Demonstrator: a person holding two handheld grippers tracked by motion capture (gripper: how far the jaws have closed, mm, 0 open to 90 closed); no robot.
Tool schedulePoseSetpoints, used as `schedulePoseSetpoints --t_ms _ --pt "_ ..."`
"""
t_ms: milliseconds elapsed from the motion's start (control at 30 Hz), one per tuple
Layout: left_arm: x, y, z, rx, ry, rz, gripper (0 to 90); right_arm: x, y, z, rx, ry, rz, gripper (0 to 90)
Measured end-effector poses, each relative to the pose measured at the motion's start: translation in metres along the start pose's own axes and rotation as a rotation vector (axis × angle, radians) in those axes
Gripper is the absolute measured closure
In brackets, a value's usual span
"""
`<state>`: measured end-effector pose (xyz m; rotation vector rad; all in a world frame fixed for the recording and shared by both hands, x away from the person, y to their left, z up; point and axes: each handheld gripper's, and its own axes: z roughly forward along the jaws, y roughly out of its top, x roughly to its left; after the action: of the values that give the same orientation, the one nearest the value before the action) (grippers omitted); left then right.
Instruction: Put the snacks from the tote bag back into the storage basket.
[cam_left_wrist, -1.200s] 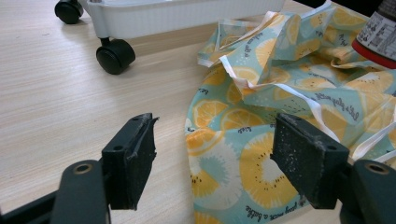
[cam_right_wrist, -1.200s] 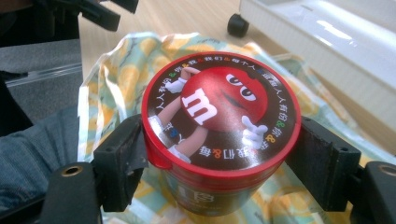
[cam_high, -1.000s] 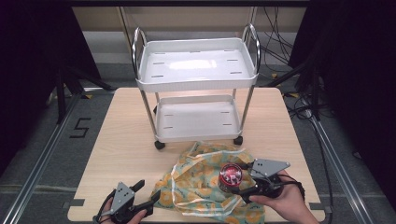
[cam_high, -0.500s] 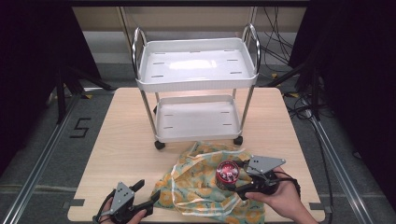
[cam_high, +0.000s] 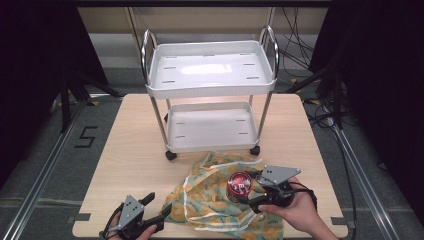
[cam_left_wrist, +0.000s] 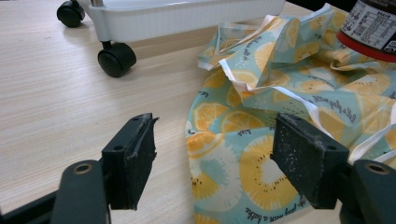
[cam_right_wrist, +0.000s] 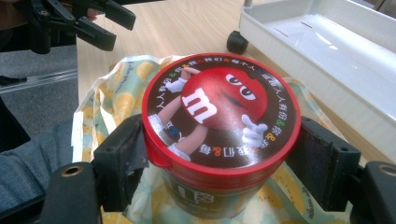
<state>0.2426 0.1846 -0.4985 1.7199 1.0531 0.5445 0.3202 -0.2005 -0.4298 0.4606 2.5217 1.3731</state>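
A round candy tub (cam_right_wrist: 217, 140) with a red lid is held by the right hand-held gripper (cam_high: 248, 196); in the right gripper view its two black jaws are pressed against the tub from both sides, just below the lid, on which a red cartoon candy figure and a white letter m are printed. The tub is kept upright above a crumpled cloth bag (cam_high: 215, 200) with a lemon-slice print, which is spread on the near part of the wooden tabletop (cam_high: 135, 150); whether the tub's bottom touches the bag cannot be told. In the left gripper view, the lower edge of the tub is seen at the upper right corner, over the bag. The left hand-held gripper (cam_high: 155, 209) is placed low at the near left edge of the tabletop, and its jaws are wide open with nothing between them; one jaw is over bare wood and the other is over the near edge of the bag. Behind the bag, a white two-tier trolley (cam_high: 210, 80) with chrome handles and black castors is standing on the tabletop, and both of its trays are seen bare.
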Motion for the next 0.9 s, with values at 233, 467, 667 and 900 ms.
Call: schedulePoseSetpoints --t_ms 233,467,667,900 --pt "-0.0007 0.0002 -0.0002 -0.003 0.001 0.001 29.6 0.0001 0.0006 0.0025 0.006 -0.006 0.010 26.1" --pt "-0.0002 0.0002 -0.0012 -0.003 0.006 0.000 29.7 -0.0015 0.0031 0.0038 -0.008 0.002 -0.004 26.1" --pt "0.0001 0.0000 -0.0005 -0.001 0.003 0.001 29.7 -0.0050 0.0057 0.0037 -0.010 -0.001 -0.004 26.2" --pt "0.0001 0.0000 -0.0010 -0.005 0.010 -0.006 29.6 -0.0063 0.0082 0.0041 -0.011 0.004 0.002 26.1"
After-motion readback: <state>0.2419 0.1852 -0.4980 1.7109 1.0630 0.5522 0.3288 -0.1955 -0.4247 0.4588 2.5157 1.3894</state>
